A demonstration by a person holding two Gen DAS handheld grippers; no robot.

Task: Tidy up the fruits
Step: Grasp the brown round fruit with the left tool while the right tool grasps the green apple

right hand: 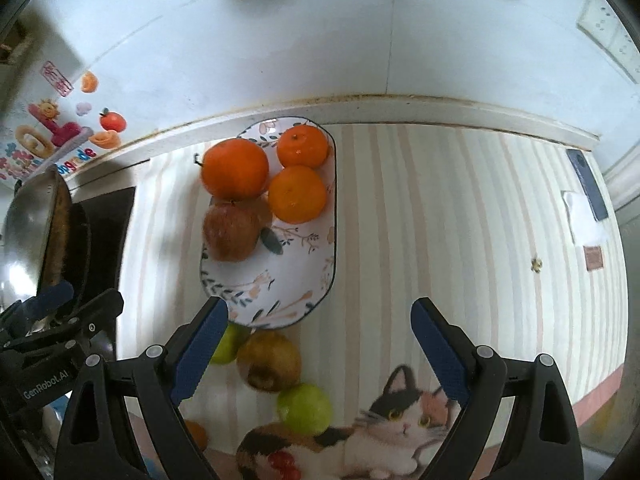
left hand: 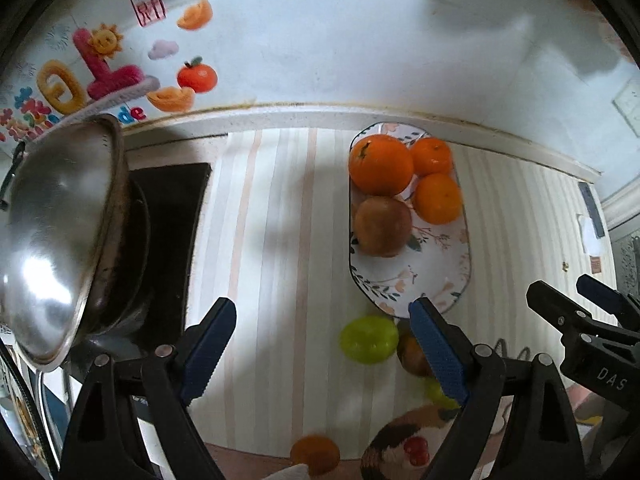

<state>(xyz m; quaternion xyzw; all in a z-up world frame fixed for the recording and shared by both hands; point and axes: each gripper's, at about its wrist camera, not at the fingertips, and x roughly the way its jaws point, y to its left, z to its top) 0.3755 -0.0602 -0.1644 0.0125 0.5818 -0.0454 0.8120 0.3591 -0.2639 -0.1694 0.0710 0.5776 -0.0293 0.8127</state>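
An oval floral plate [right hand: 296, 280] [left hand: 440, 276] holds three oranges [right hand: 235, 168] [left hand: 380, 164] and a reddish apple [right hand: 232, 230] [left hand: 382, 226]. Just in front of it on the striped mat lie a green fruit [left hand: 369, 338] [right hand: 226, 346], a brownish pear-like fruit [right hand: 269, 360] [left hand: 412, 354], a second green fruit [right hand: 306, 408] and a small orange [left hand: 315, 454] at the near edge. My left gripper [left hand: 320, 344] is open and empty above the mat, left of the loose fruits. My right gripper [right hand: 320, 344] is open and empty above them.
A steel wok lid [left hand: 52, 240] leans on a dark stove [left hand: 168, 240] at the left. A phone [right hand: 588, 188] and paper lie at the far right. A cat picture [right hand: 400, 424] is printed on the mat's near edge. The wall is behind.
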